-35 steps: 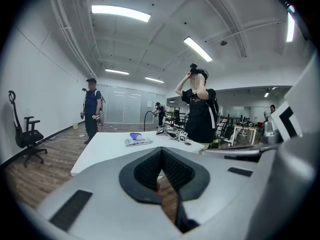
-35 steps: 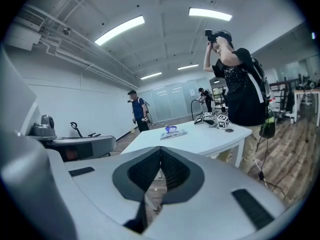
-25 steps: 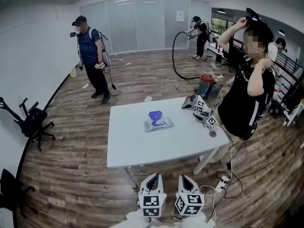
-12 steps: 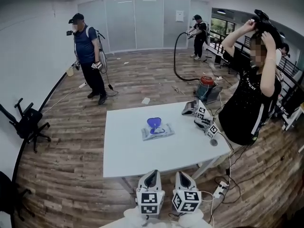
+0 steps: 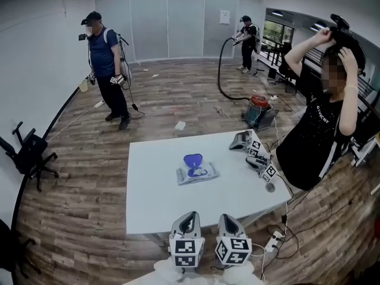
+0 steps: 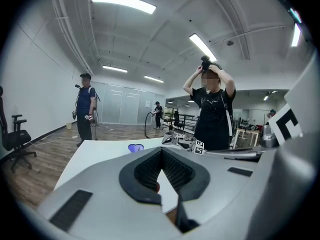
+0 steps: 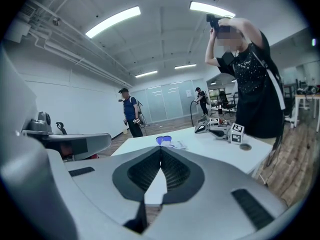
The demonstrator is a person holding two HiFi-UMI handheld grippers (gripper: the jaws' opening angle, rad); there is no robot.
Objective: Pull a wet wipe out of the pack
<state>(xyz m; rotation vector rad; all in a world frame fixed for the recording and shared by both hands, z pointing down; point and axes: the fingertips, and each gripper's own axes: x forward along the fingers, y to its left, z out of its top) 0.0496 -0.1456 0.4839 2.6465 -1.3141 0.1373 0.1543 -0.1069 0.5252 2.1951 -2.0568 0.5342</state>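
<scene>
Only the head view takes in the floor, with a vacuum canister (image 5: 258, 108) beyond the table (image 5: 148, 200); the two gripper views show ceiling light strips (image 6: 122, 3) instead. The wet wipe pack (image 5: 198, 173) lies flat near the table's middle, its blue lid (image 5: 193, 160) raised; whether a wipe pokes out is too small to tell. Spare grippers (image 5: 256, 151) sit at the far right edge, beside a person in black (image 5: 317, 135) whose hands are raised to the head. The left gripper (image 5: 189, 217) and right gripper (image 5: 228, 218) are held side by side at the near edge, aimed at the pack and well apart from it, both with jaws closed together and empty.
</scene>
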